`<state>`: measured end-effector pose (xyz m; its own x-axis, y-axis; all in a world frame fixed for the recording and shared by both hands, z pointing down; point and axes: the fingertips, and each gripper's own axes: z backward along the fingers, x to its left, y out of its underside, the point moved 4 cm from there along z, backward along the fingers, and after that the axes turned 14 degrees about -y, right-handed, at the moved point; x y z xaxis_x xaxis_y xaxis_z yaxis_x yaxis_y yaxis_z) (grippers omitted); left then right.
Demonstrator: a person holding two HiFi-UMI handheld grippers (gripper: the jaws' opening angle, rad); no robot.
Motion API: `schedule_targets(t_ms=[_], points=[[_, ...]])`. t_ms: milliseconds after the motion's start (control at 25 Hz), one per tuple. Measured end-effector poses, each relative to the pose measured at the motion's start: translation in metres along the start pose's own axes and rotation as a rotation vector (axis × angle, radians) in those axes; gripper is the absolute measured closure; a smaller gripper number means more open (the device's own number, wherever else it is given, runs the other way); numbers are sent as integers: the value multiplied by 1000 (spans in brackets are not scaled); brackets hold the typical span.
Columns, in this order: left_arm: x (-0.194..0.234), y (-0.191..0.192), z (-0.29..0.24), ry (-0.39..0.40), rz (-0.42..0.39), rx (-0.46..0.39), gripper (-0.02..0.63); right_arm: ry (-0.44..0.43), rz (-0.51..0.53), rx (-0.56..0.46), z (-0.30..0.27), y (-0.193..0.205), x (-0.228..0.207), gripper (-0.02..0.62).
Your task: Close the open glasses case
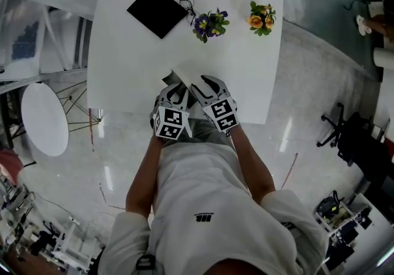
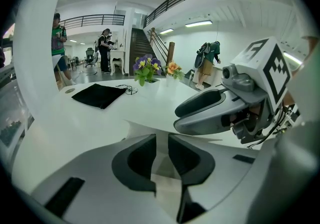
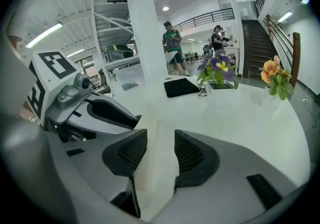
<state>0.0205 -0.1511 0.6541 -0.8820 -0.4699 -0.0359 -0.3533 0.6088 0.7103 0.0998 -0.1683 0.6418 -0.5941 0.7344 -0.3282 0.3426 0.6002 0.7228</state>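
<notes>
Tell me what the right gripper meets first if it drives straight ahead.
The white glasses case, already between the jaws of the right gripper; it would likely be pushed across the table at once.

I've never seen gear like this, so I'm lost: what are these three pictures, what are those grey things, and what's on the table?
No robot here: a person holds a two-fingered gripper in each hand. One picture comes from a head camera looking down; the others come from cameras riding on the left gripper and right gripper, looking along their grey fingers. Both pinch a white folding glasses case, open, on the white table. Farther back lie a black square cloth, purple flowers and orange flowers.
</notes>
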Motion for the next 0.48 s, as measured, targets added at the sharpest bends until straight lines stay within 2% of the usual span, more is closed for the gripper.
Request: schedule_targets(t_ms=[480], points=[[3,8,7,-10,11,2,517,-7,9,-6,-3,-2,10,422]])
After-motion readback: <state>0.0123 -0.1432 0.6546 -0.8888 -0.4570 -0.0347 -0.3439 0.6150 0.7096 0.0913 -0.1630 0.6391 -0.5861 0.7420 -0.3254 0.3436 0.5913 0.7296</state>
